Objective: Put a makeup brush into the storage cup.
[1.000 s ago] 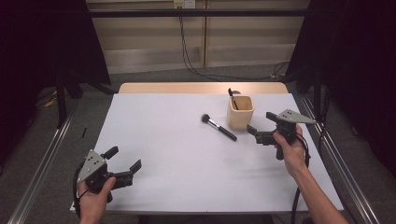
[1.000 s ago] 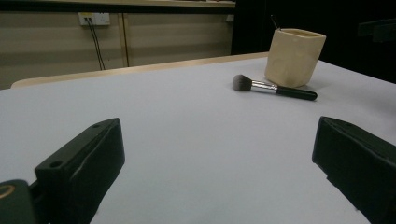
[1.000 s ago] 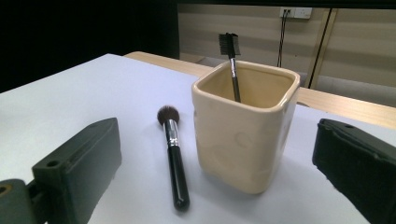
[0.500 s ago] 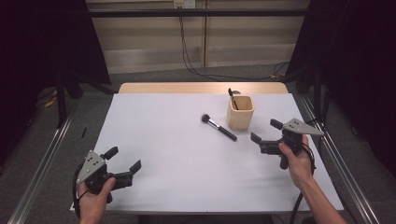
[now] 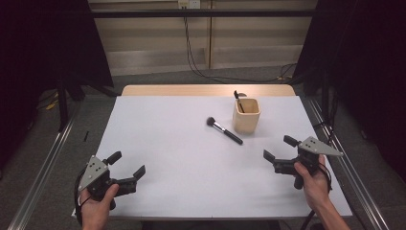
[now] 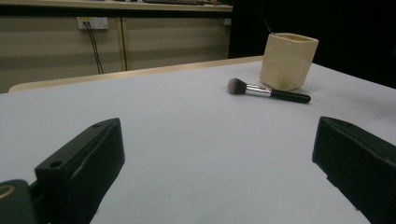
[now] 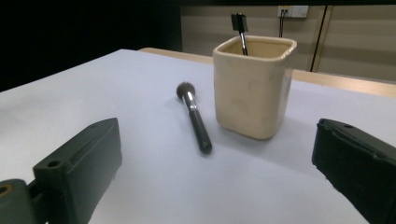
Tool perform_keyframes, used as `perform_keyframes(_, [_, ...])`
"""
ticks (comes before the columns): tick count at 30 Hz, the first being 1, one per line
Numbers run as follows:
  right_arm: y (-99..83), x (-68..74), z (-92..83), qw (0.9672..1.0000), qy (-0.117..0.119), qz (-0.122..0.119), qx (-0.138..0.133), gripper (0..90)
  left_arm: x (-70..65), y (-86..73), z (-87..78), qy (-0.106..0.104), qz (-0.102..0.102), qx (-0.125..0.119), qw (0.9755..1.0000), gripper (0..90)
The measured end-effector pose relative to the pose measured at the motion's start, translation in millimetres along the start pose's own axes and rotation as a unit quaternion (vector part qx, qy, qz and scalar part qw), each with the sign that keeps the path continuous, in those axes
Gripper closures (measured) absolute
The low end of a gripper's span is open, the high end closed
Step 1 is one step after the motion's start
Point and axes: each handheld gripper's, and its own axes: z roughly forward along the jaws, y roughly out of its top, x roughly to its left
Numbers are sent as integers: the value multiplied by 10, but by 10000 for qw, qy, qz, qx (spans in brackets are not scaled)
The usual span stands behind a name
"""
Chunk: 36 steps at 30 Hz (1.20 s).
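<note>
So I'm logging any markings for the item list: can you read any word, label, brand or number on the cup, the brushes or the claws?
None can be read: the beige square cup, the makeup brush lying beside it, the brush standing in the cup and both claws' black jaws show no text. The wall socket plate is too small to read.

I'm working in what looks like a lab recording booth: black curtains (image 5: 43, 43) hang on both sides, metal rails (image 5: 43, 158) run along the floor, cables (image 5: 191, 43) drop from a wall socket (image 5: 187, 4), and the white surface (image 5: 177, 158) is nearly bare.
</note>
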Motion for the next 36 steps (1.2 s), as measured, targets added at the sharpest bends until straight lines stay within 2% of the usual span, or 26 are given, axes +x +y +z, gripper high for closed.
perform_keyframes(9, [-138, 56, -234, 9999, -154, -11, 2, 12, -14, -1, -12, 3, -15, -16, 10000, 23])
perform_keyframes(16, [-259, 116, -377, 9999, -156, 55, 51, 11, -31, -2, -14, -2, 6, 16, 10000, 23])
perform_keyframes(19, [-267, 129, -404, 9999, -160, -7, 40, 11, -46, -5, -7, -33, 8, 39, 10000, 23])
perform_keyframes(21, [-262, 116, -413, 9999, -139, 49, -11, 11, -44, -4, -6, -42, 45, 47, 10000, 23])
perform_keyframes(36, [-242, 93, -374, 9999, -81, 31, -75, 11, -5, -26, -9, 30, -24, 71, 10000, 23])
